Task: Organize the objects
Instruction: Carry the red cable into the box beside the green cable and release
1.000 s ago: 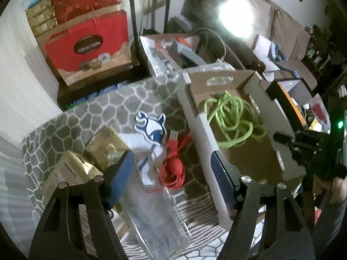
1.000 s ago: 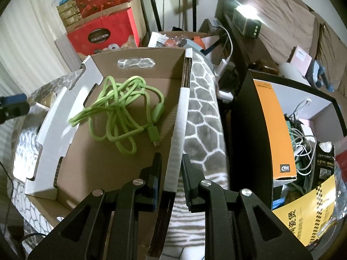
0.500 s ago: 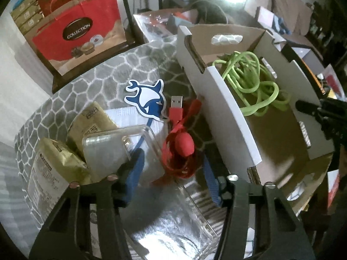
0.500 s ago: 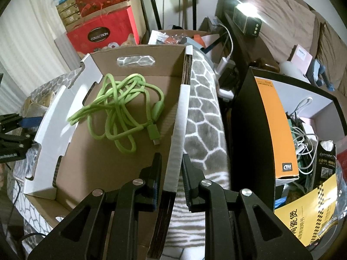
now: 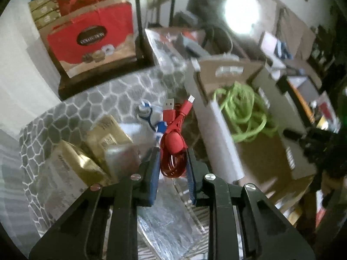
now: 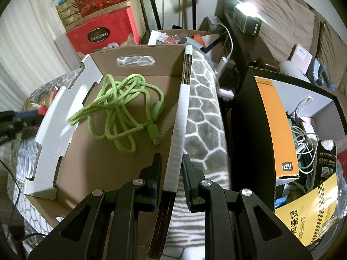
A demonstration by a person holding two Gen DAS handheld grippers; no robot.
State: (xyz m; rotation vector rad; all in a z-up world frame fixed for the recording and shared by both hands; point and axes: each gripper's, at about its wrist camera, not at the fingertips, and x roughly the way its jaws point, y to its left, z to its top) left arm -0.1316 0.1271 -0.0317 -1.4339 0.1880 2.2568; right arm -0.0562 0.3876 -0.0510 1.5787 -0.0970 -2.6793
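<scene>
Left wrist: left gripper (image 5: 172, 169) is clamping the coiled red USB cable (image 5: 173, 149) beside the cardboard box (image 5: 219, 134); dangling plugs risk snagging its wall.

Right wrist: right gripper (image 6: 172, 177) is pinching that box's side wall (image 6: 181, 130); the green cable (image 6: 121, 110) is lying inside; the wall may buckle.

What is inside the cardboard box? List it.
Inside the cardboard box lies one tangled green cable on the bare floor. The red cable remains outside, in the left gripper. The near corner behind the right gripper is hidden.
</scene>
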